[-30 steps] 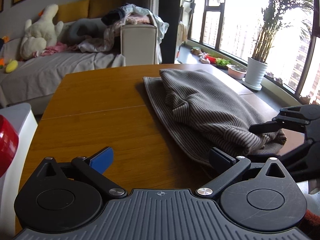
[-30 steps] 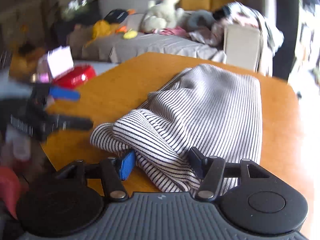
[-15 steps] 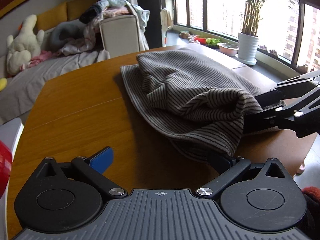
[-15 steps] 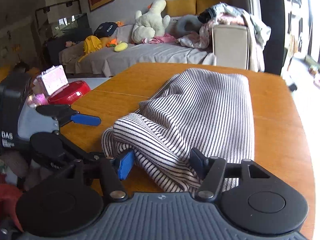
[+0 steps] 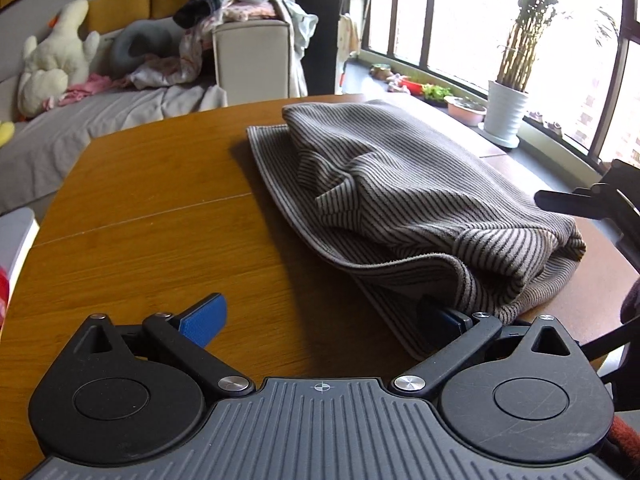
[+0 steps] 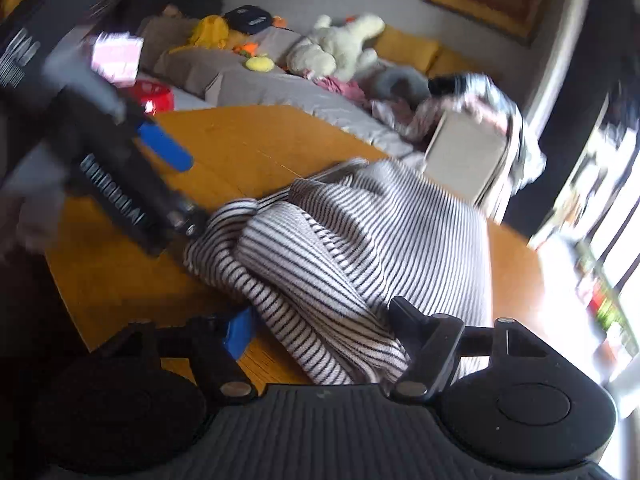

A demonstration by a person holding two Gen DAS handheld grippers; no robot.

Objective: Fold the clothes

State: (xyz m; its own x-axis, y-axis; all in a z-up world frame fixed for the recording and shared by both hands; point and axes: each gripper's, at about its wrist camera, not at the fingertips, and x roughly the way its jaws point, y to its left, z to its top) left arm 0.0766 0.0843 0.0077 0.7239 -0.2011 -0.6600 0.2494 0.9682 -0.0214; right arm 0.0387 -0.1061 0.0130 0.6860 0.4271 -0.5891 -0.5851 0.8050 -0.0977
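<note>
A grey striped knit garment [image 5: 404,196] lies bunched and partly folded on the wooden table [image 5: 152,216]. My left gripper [image 5: 320,316] is open at the garment's near corner; its right finger [image 5: 440,318] sits under the lifted hem. In the right wrist view the garment [image 6: 360,248] fills the middle, and my right gripper [image 6: 324,324] is open with a fold of the fabric lying between its fingers. The left gripper [image 6: 160,172] shows there at the garment's left end. The right wrist view is blurred.
A sofa [image 5: 80,120] with a plush toy [image 5: 56,60] and a heap of clothes [image 5: 240,8] stands beyond the table. A potted plant [image 5: 508,116] stands by the window on the right. A red container [image 6: 154,94] sits past the table's left side.
The right gripper has swung and tilted, drawing back from the garment's end. The raised fold has dropped and lies lower. The left gripper stays open at the near corner.
</note>
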